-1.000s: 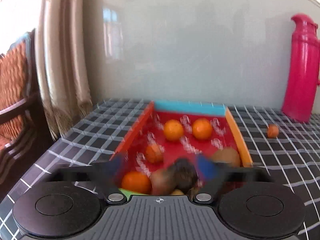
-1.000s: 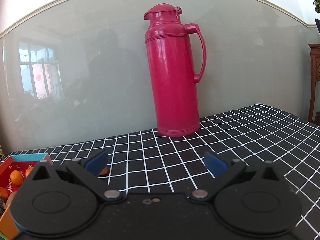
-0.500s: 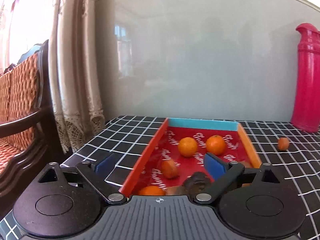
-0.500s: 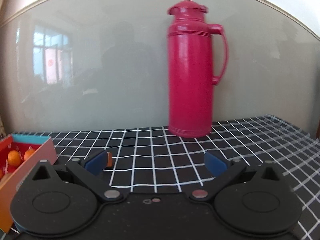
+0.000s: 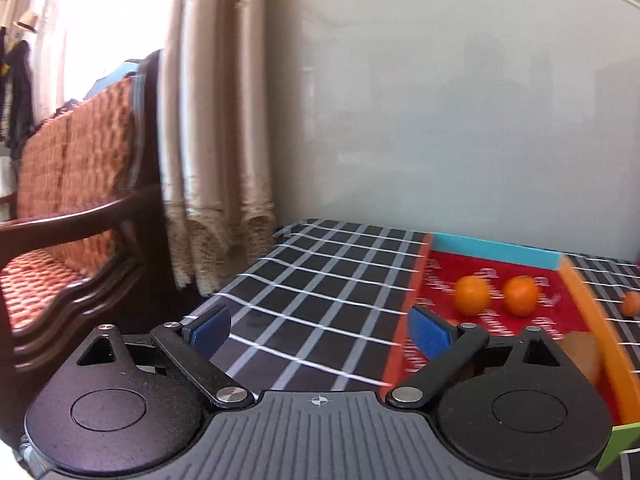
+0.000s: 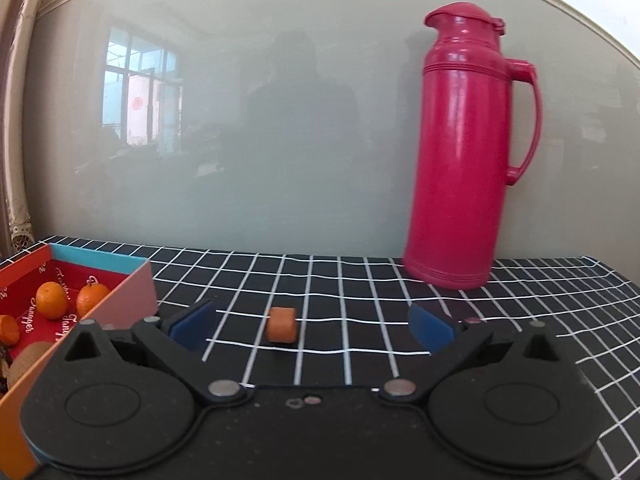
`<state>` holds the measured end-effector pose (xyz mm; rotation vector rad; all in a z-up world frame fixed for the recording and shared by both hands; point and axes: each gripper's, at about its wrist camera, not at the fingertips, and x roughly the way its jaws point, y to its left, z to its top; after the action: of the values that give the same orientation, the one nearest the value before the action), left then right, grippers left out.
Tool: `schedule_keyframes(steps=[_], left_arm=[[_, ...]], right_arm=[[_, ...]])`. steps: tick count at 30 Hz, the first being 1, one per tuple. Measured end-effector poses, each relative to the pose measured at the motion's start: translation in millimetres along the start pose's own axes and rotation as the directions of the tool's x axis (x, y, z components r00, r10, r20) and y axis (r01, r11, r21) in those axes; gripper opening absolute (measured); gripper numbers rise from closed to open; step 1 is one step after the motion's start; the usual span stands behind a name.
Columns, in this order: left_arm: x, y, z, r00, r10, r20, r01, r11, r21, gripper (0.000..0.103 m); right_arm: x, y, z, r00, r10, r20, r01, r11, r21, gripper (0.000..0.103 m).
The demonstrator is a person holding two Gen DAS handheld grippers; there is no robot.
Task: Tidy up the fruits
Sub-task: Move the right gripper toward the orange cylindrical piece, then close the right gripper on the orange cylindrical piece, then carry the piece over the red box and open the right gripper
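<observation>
Far left, off the table: a wooden chair [image 5: 72, 200] with an orange woven back, then a beige curtain [image 5: 216, 120] hanging down to the table corner. Grey glass wall [image 6: 280, 120] runs behind everything.

Table wears a black cloth [image 5: 320, 280] with a white grid.

Left gripper [image 5: 320, 330] hovers low over the cloth, jaws spread wide, nothing between them. Its left pad [image 5: 208, 328] is over bare cloth near the table edge; its right pad sits in front of the box's near-left wall.

Box [image 5: 492, 249] lies right of the left gripper: red floor with white script, orange side walls, blue far wall. Inside, two oranges [image 5: 473, 295] side by side toward the far end, close but not clearly touching. A pale brown fruit [image 5: 582, 350] lies nearer, against the right wall, partly hidden by the gripper body. From the right wrist view the same box shows at far left, with one more small orange piece [image 6: 8, 330] cut off by the frame edge; the dark thing below it is too hidden to name.

Right of the box, on open cloth: one small orange fruit [image 6: 282, 325], squat, standing alone, well apart from the box.

Right gripper [image 6: 312, 328] faces it, jaws spread wide and empty. The fruit sits beyond the pads, between their lines, nearer the left one, touching neither.

Far right: tall red flask [image 6: 464, 152] upright against the wall, handle to the right.
</observation>
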<state>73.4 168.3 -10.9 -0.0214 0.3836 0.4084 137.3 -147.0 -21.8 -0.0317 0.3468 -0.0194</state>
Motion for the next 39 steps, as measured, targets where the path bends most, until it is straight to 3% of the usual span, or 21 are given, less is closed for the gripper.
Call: schedule_keyframes(steps=[5,6,10,16,19,23,26,33,39], left_arm=[[13,33,-1,0.996,0.084,-0.021,-0.085,0.996,-0.041,0.094],[14,38,-2,0.994,0.102,-0.026,-0.103,0.993,-0.049,0.094],[21,60,-3,0.98,0.194,-0.036,-0.196,0.979,-0.064,0.094],[41,88,-1,0.958,0.274,-0.089,-0.283,0.951,-0.123,0.094],[46,92,-1,0.949,0.299,-0.101,-0.311,0.94,-0.139,0.094],[49,90,0,0.951,0.29,-0.103,-0.302,0.944,-0.134,0.094],[49,86,1,0.957,0.27,-0.107,-0.281,0.953,-0.115,0.094],[46,85,1,0.963,0.242,-0.115,-0.254,0.961,-0.107,0.094],[35,80,1,0.972,0.213,-0.104,-0.223,0.97,-0.101,0.094]], right_arm=[[22,11,2,0.999,-0.002,-0.039,0.001,1.0,-0.013,0.099],[27,12,3,0.999,-0.002,-0.055,0.002,1.0,-0.008,0.095],[50,13,5,0.991,0.018,-0.133,-0.014,1.0,0.025,0.063],[74,19,6,0.98,0.014,-0.199,-0.007,0.999,0.033,0.045],[82,20,6,0.977,0.007,-0.215,-0.001,1.0,0.024,0.043],[96,17,6,0.967,0.001,-0.256,0.009,0.999,0.036,0.039],[104,15,7,0.96,0.009,-0.281,0.007,0.998,0.057,0.02],[83,21,13,0.968,0.035,-0.247,-0.025,0.999,0.041,0.02],[25,52,25,0.979,0.145,-0.142,-0.145,0.989,0.012,0.02]])
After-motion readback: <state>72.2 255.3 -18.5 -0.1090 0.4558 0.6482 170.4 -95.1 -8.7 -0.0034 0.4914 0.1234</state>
